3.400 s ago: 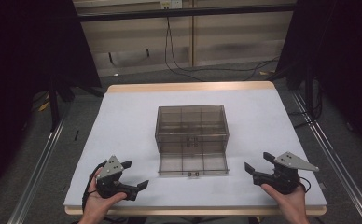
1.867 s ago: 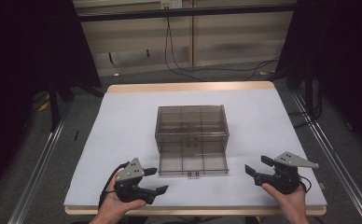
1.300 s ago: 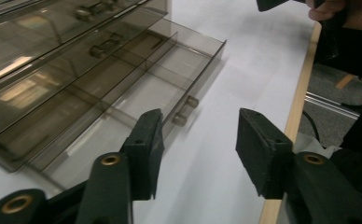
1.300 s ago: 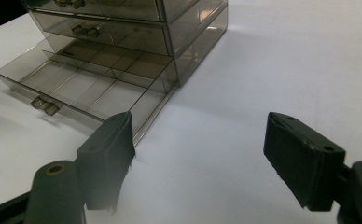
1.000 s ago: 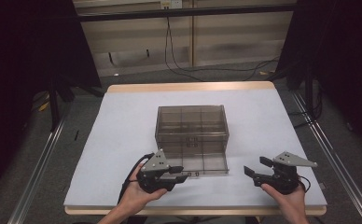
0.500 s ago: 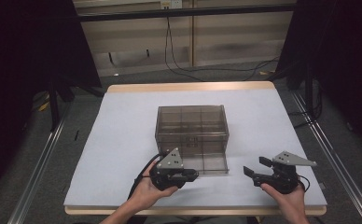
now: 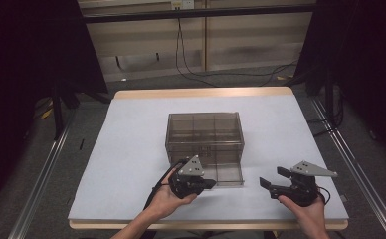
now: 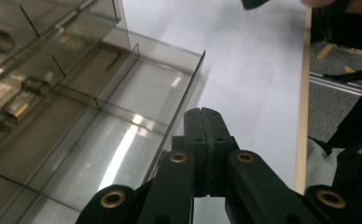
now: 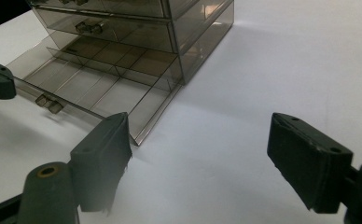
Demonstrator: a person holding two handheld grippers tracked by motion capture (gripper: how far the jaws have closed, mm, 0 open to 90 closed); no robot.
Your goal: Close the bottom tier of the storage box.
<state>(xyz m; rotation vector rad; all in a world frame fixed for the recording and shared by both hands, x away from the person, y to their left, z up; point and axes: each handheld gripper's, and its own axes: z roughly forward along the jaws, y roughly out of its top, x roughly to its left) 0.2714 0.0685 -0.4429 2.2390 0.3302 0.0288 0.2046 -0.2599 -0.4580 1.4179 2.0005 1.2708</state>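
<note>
The cabinet [image 7: 204, 132] sits at the centre of the high view on the white table [image 7: 131, 149], its bottom drawer [image 7: 221, 172] pulled out toward the lower edge of the frame. The left gripper [image 7: 208, 184] is at the drawer's front wall, just below centre; its jaws have just been closing and now stand pressed together with nothing between them. In the left gripper view the tips [image 8: 202, 122] lie against or just beside the thin front wall [image 8: 179, 112], near its corner; I cannot tell whether they touch.

A push from there looks off-centre, so the drawer may skew and jam in its slot rather than slide in. The cabinet looks light and nothing braces it, so it may slide up the frame instead. The tips may also slip off the wall's slick edge.

The right gripper [image 7: 270, 181] rests at lower right, jaws spread wide and empty, well apart from the drawer.
</note>
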